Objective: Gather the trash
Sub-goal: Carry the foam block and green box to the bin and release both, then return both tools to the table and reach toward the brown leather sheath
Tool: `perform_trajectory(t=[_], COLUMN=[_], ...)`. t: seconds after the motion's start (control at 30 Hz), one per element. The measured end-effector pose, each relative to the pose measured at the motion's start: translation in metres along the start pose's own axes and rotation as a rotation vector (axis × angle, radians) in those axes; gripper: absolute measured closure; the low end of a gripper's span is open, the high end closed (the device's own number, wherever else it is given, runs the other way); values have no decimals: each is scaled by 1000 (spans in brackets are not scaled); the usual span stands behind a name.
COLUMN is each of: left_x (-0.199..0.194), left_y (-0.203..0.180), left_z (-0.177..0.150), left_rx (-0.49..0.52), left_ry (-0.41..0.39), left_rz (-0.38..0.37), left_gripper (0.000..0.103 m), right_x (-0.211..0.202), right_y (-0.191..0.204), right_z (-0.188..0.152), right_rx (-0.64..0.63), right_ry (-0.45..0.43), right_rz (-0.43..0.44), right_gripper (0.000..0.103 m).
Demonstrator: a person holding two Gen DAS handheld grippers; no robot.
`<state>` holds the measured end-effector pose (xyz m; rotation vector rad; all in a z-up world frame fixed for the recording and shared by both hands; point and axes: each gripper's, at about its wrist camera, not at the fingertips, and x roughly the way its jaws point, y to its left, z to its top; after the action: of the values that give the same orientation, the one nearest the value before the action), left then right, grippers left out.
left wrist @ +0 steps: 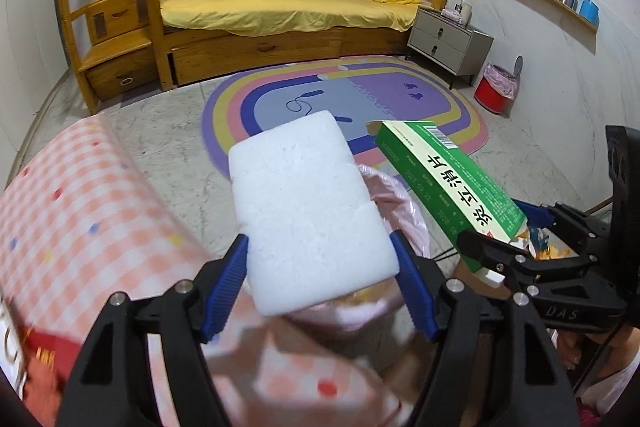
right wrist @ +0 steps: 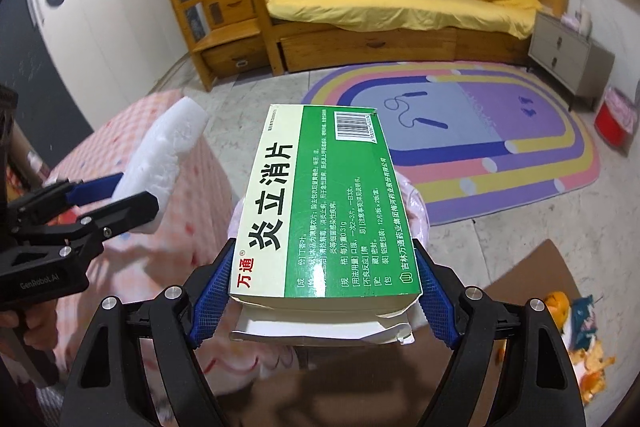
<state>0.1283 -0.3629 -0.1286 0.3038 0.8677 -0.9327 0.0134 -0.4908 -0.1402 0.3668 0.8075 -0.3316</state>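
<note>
My left gripper [left wrist: 320, 243] is shut on a white foam block [left wrist: 312, 195], its blue pads against the block's two long sides. The block sticks up and forward, clear of the floor. Just right of it, my right gripper [right wrist: 324, 247] is shut on a green and cream medicine box [right wrist: 320, 207] with an open flap at its near end. Each tool shows in the other's view: the right gripper [left wrist: 500, 227] with the box [left wrist: 448, 179], the left gripper [right wrist: 136, 195] with the foam [right wrist: 168, 143]. Under both hangs the mouth of a pink plastic bag [left wrist: 400, 195], partly hidden.
A pink checked cloth [left wrist: 80, 211] covers something low at the left. Brown cardboard with orange peel and scraps [right wrist: 560, 307] lies on the floor at the right. Beyond are a rainbow rug [left wrist: 344, 99], a wooden bunk bed, a grey nightstand [left wrist: 448, 43] and a red bin [left wrist: 494, 91].
</note>
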Motion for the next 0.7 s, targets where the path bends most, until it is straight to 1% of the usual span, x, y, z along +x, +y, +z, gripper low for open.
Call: perform_trajectory(t=[0.07, 0.1, 0.13, 0.17, 0.27, 0.33, 0.43, 0.53, 0.63, 0.7], left_x=[12, 19, 23, 28, 35, 31, 13, -17, -49, -75], left_y=[1, 3, 4, 6, 13, 17, 26, 33, 34, 35], left_z=[7, 10, 12, 13, 11, 7, -1, -10, -17, -25], left_rx=[-4, -8, -13, -20, -47, -63, -82, -94, -109, -107], left_ry=[8, 12, 14, 21, 41, 45, 30, -4, -34, -58], left_rz=[-16, -18, -15, -6, 17, 31, 76, 133, 174, 196], left_gripper=[27, 24, 16, 11, 11, 11, 11, 11, 11, 11], right_x=[10, 16, 19, 25, 25, 18, 1, -16, -40, -59], right_y=[-8, -12, -14, -17, -18, -19, -20, -16, -4, 12], right_z=[7, 9, 9, 10, 7, 2, -2, -4, -4, -4], right_rx=[29, 48, 58, 73, 88, 102, 119, 121, 101, 71], right_ry=[3, 7, 10, 18, 19, 11, -1, -15, -42, -60], right_rz=[30, 62, 70, 84, 62, 49, 30, 34, 50, 61], right_gripper=[21, 18, 17, 16, 15, 15, 15, 15, 15, 15])
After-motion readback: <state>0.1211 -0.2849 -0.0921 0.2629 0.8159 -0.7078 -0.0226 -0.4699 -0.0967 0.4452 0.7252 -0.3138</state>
